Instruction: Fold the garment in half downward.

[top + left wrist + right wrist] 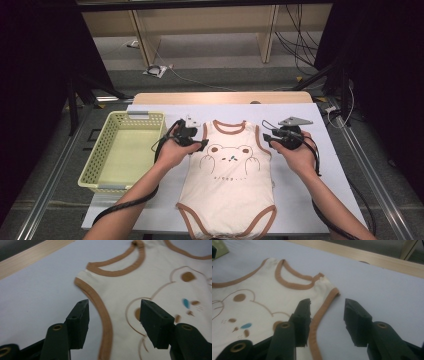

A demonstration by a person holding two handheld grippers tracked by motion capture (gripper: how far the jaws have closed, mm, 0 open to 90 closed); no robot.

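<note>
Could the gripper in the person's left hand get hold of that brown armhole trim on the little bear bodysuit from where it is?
Probably yes. The left gripper stands open astride the brown trim of the bodysuit, which lies flat on the white table cover, with nothing in between.

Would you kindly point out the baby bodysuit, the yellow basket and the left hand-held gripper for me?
baby bodysuit [227,187], high view, on the plain cream belly below the bear print.
yellow basket [92,166], high view, on its left perforated wall.
left hand-held gripper [113,312], left gripper view, midway between its two black jaw tips.
</note>
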